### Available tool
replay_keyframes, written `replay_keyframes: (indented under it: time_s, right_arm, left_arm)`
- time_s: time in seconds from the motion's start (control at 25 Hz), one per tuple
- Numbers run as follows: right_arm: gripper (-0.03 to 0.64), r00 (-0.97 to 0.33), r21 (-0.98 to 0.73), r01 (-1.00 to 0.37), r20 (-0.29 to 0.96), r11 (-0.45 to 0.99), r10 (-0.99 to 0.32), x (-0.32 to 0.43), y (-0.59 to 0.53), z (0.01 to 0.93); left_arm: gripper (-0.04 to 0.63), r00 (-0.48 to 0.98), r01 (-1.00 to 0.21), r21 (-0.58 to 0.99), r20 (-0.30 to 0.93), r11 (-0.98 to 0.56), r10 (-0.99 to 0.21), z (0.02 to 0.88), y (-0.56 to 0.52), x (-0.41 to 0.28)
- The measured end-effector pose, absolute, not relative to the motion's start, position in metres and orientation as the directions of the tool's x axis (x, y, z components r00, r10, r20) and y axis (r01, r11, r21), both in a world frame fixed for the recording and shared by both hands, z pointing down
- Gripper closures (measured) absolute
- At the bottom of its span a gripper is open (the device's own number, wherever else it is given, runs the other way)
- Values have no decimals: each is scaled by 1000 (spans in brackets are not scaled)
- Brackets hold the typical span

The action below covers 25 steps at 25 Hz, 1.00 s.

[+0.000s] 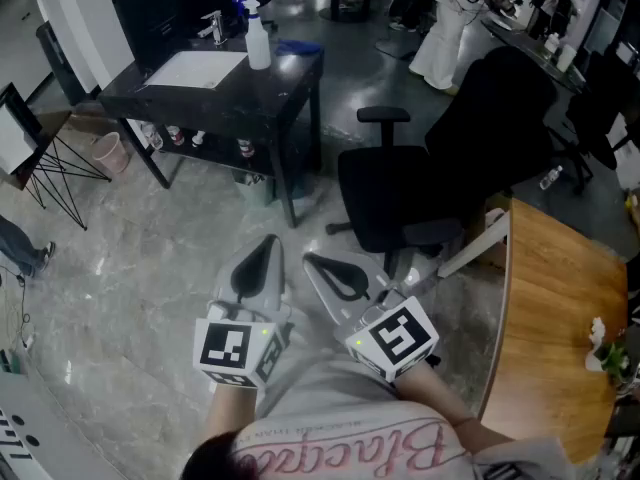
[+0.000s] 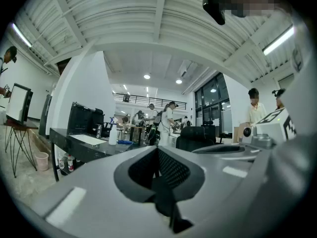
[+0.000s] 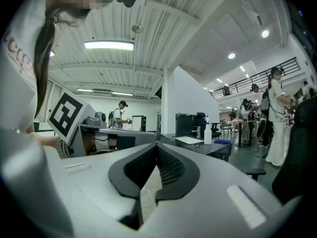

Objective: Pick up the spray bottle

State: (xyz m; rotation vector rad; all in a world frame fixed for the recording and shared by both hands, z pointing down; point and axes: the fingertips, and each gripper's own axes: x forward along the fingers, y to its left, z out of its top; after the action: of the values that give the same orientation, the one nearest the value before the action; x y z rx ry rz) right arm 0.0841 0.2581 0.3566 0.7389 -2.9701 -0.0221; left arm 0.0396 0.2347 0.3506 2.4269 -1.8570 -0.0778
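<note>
The spray bottle (image 1: 258, 36), white with a blue head, stands upright on a black table (image 1: 290, 83) far ahead of me. It shows small in the left gripper view (image 2: 113, 133) and the right gripper view (image 3: 208, 133). Both grippers are held close to my body, side by side and level, well short of the table. My left gripper (image 1: 268, 243) (image 2: 157, 150) is shut with nothing in it. My right gripper (image 1: 312, 260) (image 3: 157, 148) has its tips together and also holds nothing.
A black office chair (image 1: 420, 188) stands between me and the table's right end. A wooden table (image 1: 555, 308) lies to my right. On the black table are a monitor (image 1: 170, 8), a white sheet (image 1: 195, 68) and a blue cloth (image 1: 298, 46). A person in white (image 1: 450, 28) stands beyond.
</note>
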Motion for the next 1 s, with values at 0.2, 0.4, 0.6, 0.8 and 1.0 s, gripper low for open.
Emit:
replay_keyframes:
  time_s: [0.2,0.4,0.6,0.8,1.0]
  right_arm:
    - [615,-879,24,-470,73,882,-471,82,254,357]
    - [615,-880,14,-469,74,883,-469,79,246,360]
    - [615,-893,15,-445,64,895,-445,68,235,362]
    - [615,-912,17,-408,38,913,-409,51,215,359]
    - [615,-905,35,-415,89,909,-417,37,179,369]
  left_arm:
    - [597,262,-960,106,25,-258,-965,355,231,37]
    - [597,261,-960,114,32,-256,-965,359,224,34]
    - [597,254,-960,132,38,-247,-967,364,212,24]
    - [597,241,-960,157,54,-230,-969,371,186,7]
    - [597,253,-953,184,52,-240,-966,371,145,-7]
